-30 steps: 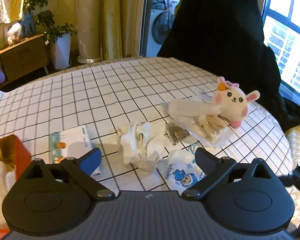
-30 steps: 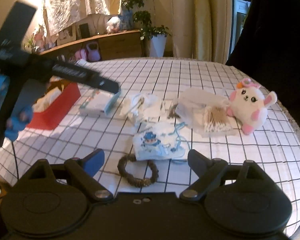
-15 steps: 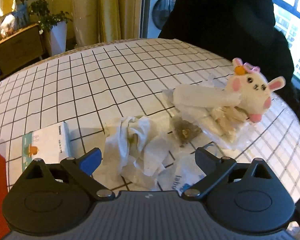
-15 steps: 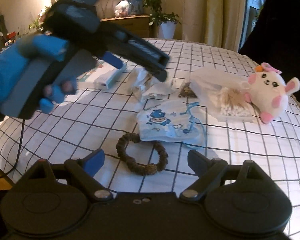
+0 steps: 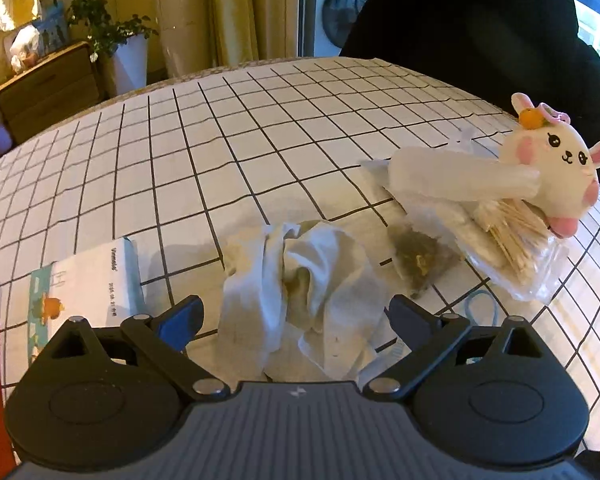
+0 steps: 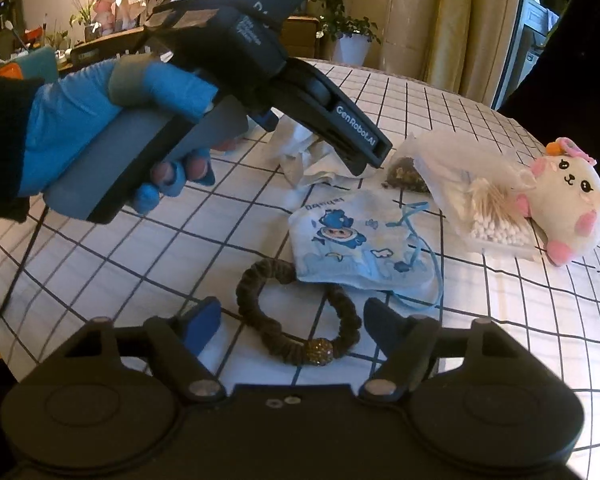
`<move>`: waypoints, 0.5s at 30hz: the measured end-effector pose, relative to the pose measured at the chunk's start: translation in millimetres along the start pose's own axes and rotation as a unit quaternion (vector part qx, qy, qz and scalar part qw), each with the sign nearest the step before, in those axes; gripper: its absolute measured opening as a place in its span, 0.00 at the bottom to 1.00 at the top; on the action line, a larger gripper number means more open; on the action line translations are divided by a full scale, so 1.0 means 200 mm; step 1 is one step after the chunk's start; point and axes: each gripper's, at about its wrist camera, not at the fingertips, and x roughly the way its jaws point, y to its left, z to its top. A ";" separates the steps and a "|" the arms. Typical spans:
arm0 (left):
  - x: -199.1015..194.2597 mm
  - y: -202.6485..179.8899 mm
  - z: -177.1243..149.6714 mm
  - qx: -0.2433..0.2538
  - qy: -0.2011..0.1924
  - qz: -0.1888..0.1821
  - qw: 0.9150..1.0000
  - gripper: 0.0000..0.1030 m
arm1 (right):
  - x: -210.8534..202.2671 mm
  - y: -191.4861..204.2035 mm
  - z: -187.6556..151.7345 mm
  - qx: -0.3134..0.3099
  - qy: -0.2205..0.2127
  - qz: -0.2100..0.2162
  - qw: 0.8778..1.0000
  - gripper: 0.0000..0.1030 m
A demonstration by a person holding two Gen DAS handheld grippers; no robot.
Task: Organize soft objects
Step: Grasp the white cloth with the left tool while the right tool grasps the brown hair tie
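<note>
Round table in white grid cloth, crumpled white cloth, plush bunny, brown scrunchie, printed mask

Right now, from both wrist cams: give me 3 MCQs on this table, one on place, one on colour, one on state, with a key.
1. Where does the hair scrunchie lie?
A. between the right gripper's open fingers
B. on the plush bunny
C. inside the cotton swab bag

2. What colour is the print on the face mask?
A. red
B. blue
C. green

3. How is the white cloth in front of the left gripper?
A. folded flat
B. rolled tight
C. crumpled in a heap

Key: 1 A, the scrunchie sits on the table between the spread fingers, untouched. 2 B, a blue cartoon figure and blue ear loops. 3 C, loose uneven folds between the open fingers.
</note>
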 end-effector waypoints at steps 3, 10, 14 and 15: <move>0.02 0.00 0.00 -0.001 0.005 -0.003 1.000 0.91 | 0.00 0.00 -0.01 0.005 0.001 0.000 1.000 0.71; 0.01 -0.01 -0.01 0.002 -0.003 0.007 1.000 0.66 | 0.00 -0.03 0.01 0.022 0.004 0.009 1.000 0.55; -0.02 0.00 -0.01 -0.002 -0.008 0.006 1.000 0.44 | -0.01 -0.01 0.02 0.016 0.005 0.011 1.000 0.43; -0.02 -0.01 -0.01 -0.003 -0.007 0.005 1.000 0.40 | 0.00 0.00 0.02 0.015 0.006 0.011 1.000 0.37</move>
